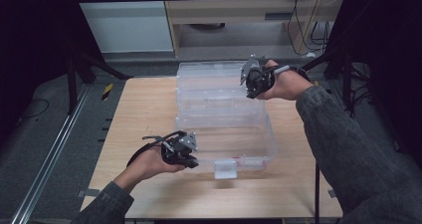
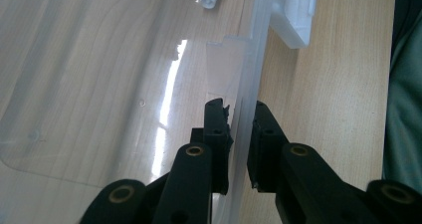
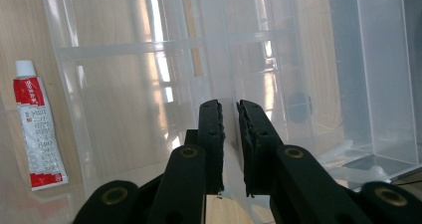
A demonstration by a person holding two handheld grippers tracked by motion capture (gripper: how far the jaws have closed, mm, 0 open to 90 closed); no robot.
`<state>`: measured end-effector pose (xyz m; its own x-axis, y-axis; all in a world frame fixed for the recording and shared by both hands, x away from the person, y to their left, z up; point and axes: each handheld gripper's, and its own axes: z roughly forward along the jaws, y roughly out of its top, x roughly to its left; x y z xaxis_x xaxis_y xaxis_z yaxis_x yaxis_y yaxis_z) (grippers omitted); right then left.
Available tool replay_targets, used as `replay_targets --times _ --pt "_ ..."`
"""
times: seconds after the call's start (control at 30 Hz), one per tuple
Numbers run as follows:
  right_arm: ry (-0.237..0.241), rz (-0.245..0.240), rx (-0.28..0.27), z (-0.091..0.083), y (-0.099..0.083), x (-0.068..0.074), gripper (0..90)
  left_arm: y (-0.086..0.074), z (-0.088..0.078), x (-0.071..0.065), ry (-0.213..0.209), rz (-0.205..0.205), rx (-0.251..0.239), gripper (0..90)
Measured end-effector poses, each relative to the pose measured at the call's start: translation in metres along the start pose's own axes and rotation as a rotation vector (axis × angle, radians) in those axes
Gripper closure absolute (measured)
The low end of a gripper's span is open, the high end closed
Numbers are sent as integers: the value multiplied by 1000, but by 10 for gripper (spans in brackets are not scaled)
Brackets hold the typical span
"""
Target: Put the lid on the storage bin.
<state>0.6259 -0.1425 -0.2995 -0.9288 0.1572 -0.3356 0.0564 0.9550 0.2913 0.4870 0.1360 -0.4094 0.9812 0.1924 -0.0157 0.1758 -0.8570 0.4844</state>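
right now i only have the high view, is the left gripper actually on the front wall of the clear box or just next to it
Observer: On it. In the left gripper view the left gripper has one jaw inside and one outside the wall of the clear box, pads pressed to it.
Operator: and the right gripper, what has it got
Observer: The right gripper is shut on a thin edge of the open lid.
Operator: anything in the box, i see a red smear
Observer: A white tube with a red label lies flat inside, cap on.
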Motion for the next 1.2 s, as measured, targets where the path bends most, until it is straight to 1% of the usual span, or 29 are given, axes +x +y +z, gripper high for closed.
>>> replay_targets --times 0.1,0.3,0.33,0.53,0.67,0.73,0.9,1.07,1.2 --pt "3 -4 0 0 0 0 813 1 0 0 4 0 9 807" --pt "7 -26 1 0 2 1 828 2 0 -3 31 -10 13 807" --pt "8 -32 1 0 2 1 830 2 0 -4 36 -11 8 807" --pt "20 -52 17 -1 5 1 843 4 0 -8 74 -14 23 805" --pt "28 -58 25 -2 7 2 854 3 -1 -8 77 -28 16 803" --pt "37 -56 23 -4 7 2 860 3 0 -8 81 -39 10 801" --pt "48 -46 15 -6 7 4 868 2 -1 -9 90 -47 9 797" --pt "55 -53 11 -9 10 7 875 2 0 -10 103 -46 19 794" --pt "49 -60 14 -12 11 11 876 2 0 -11 111 -47 20 792"
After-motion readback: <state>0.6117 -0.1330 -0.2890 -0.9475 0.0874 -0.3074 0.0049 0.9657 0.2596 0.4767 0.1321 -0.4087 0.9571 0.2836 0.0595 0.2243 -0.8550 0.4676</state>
